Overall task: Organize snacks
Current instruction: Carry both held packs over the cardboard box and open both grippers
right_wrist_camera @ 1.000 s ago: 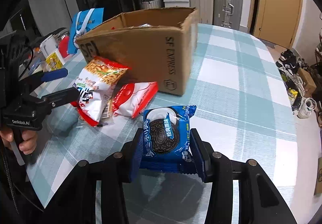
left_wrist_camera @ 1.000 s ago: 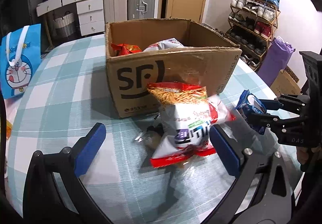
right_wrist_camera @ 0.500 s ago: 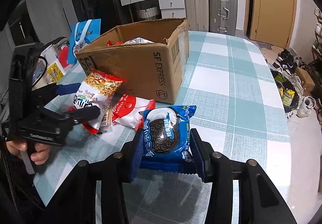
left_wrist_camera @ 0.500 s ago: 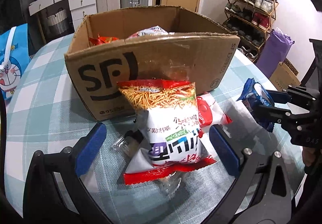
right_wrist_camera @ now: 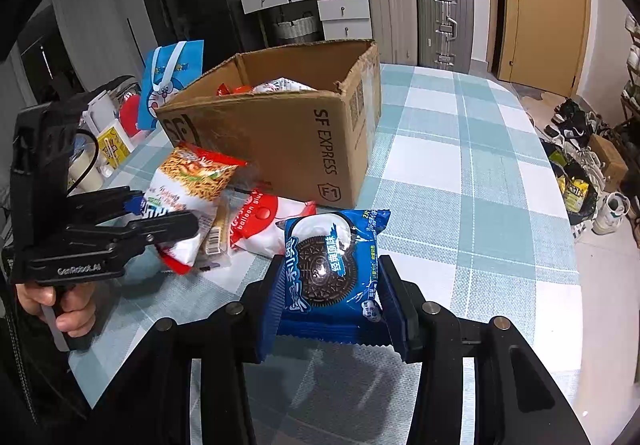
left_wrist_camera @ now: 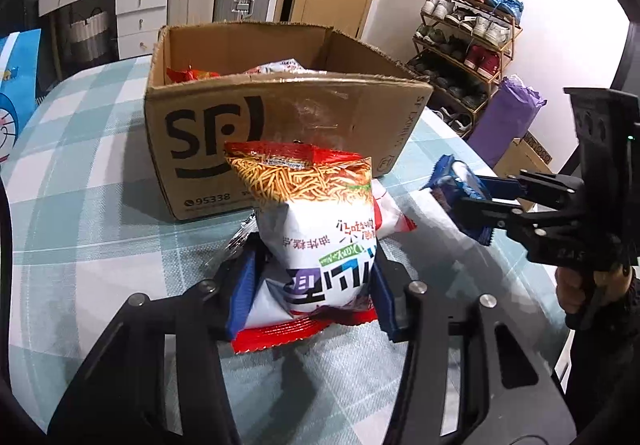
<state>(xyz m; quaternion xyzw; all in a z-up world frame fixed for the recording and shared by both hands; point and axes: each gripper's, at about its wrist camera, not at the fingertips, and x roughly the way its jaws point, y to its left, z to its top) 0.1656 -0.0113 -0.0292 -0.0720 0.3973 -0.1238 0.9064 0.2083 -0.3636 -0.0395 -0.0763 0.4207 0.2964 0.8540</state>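
The tablecloth (right_wrist_camera: 472,173) is showing a teal-and-white check. The cardboard box (left_wrist_camera: 288,125) is displaying brown walls with black lettering. The noodle snack bag (left_wrist_camera: 320,229) is showing red, white and orange; the cookie packet (right_wrist_camera: 332,269) blue, white and black.

I count one cardboard box (right_wrist_camera: 304,137) with at least two snack bags showing inside. Beside the box: one noodle-snack bag (left_wrist_camera: 316,229), one red-and-white bag (right_wrist_camera: 264,229), one cookie packet (right_wrist_camera: 332,269). Behind the box, two suitcases (right_wrist_camera: 420,21).
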